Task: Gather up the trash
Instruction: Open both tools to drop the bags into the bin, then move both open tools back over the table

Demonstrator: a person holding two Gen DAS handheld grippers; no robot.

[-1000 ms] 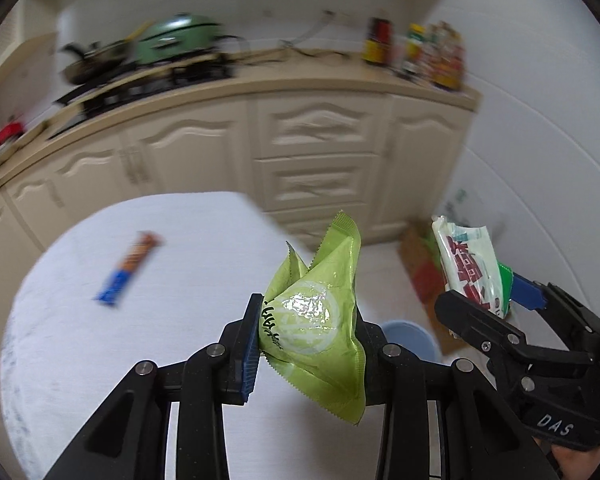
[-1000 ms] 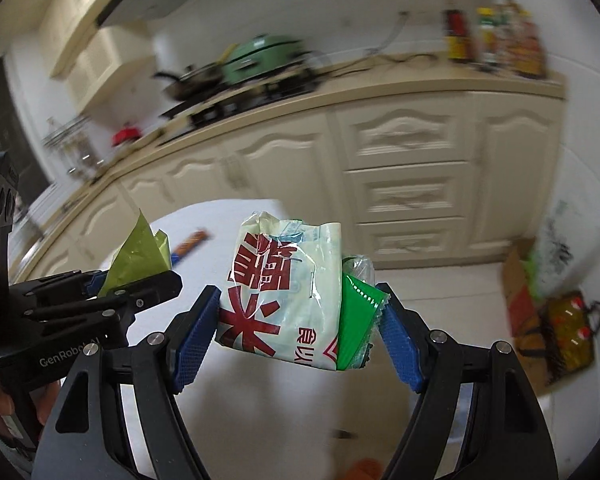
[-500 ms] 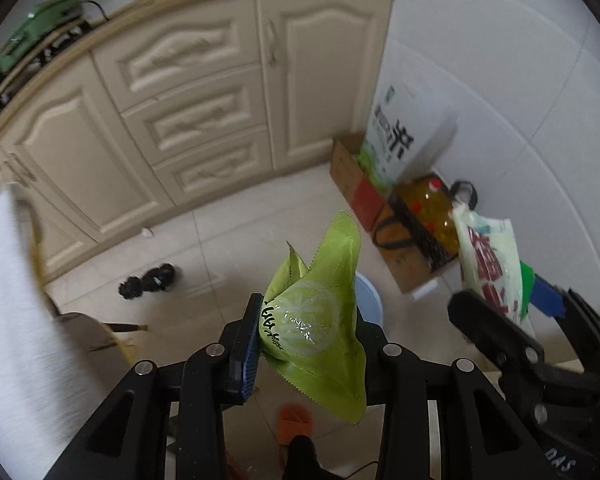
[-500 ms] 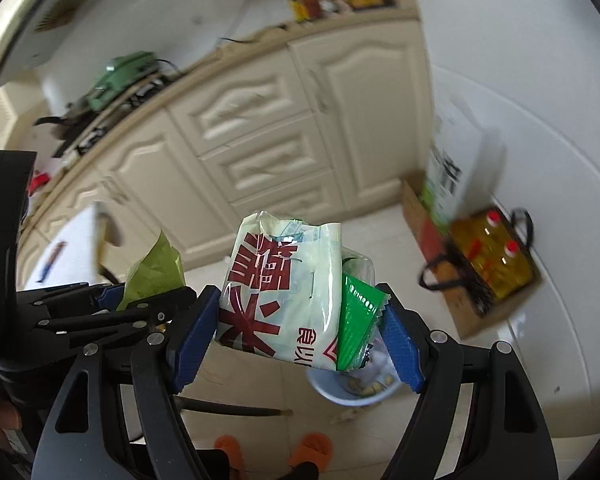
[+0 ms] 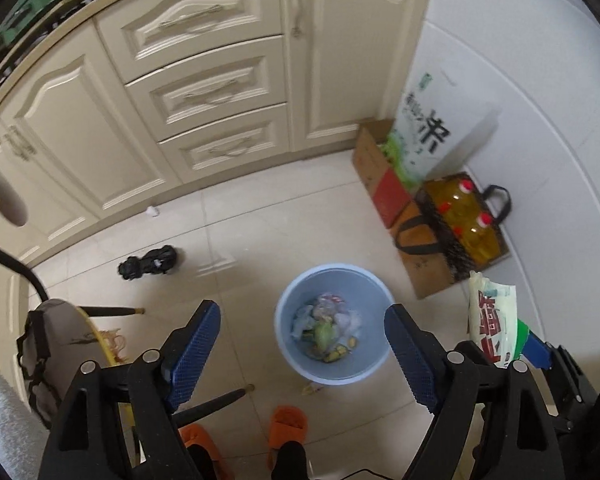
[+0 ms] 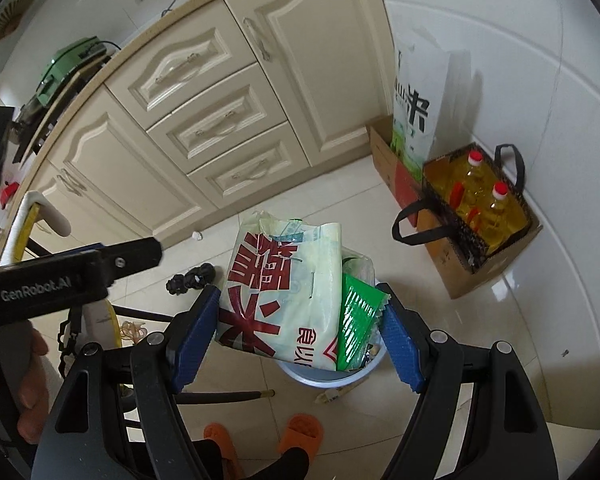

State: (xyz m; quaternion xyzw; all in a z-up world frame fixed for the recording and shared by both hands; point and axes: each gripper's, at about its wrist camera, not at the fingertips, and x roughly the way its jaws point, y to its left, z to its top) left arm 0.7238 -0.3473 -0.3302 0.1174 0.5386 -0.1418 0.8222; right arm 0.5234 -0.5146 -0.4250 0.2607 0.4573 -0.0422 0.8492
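A light blue trash bin [image 5: 286, 344] stands on the tiled floor below me, with several wrappers inside, among them a green packet [image 5: 324, 330]. My left gripper [image 5: 300, 344] is open and empty above the bin. My right gripper [image 6: 296, 332] is shut on a white bag with red characters [image 6: 284, 296] and a green wrapper [image 6: 358, 320], held over the bin [image 6: 332, 376]. In the left wrist view the bag [image 5: 494, 320] shows at the right.
Cream cabinets [image 5: 204, 92] line the back. A cardboard box with oil bottles [image 5: 464, 224] and a rice bag [image 5: 428, 136] stand by the right wall. A black object [image 5: 148, 266] lies on the floor. A chair [image 5: 60, 344] stands at left. Orange slippers [image 5: 288, 426] are below.
My left gripper has opened and the green packet has dropped into the bin. Both grippers have swung from the table to above the bin. The right still holds its bag.
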